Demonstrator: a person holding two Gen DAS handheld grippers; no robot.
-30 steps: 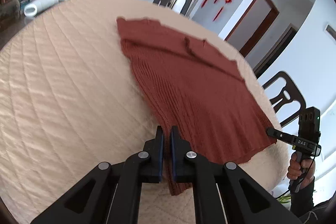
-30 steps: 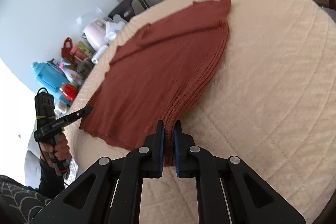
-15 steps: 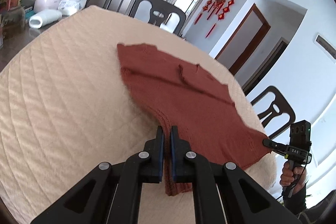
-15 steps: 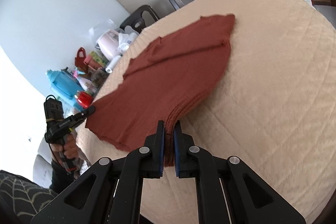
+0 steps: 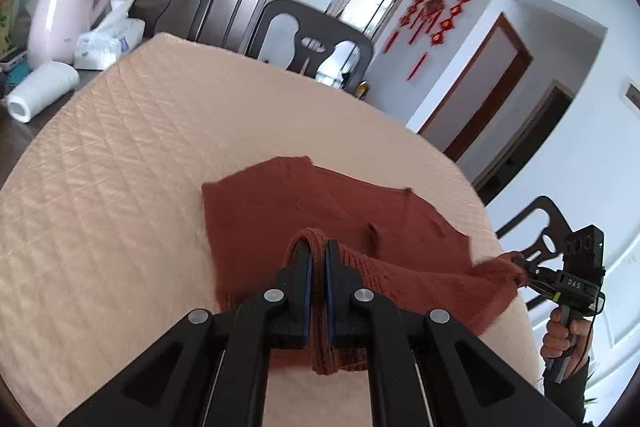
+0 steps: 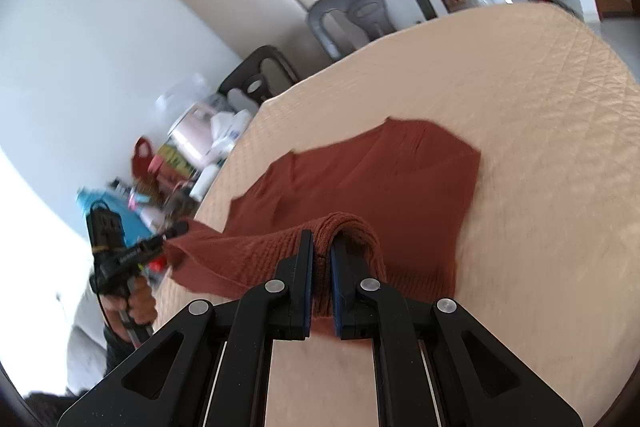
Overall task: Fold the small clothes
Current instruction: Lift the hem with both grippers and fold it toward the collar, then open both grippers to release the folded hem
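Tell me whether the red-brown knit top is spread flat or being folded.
Mid-fold. The knit top has its near hem lifted off the quilted table cover, pinched by left gripper and right gripper, above the flat far half.

The garment (image 5: 280,223) was rust-red ribbed knit, matt and soft. The table cover (image 5: 120,163) was quilted beige cloth with slight sheen. The gripper (image 5: 316,259) arms looked matt black plastic with shiny metal rivets.

A rust-red ribbed knit top (image 5: 360,227) lies on a desk (image 5: 120,187) covered in pale peach, diamond-quilted cloth; black fingers (image 5: 298,271) carry blue pads.
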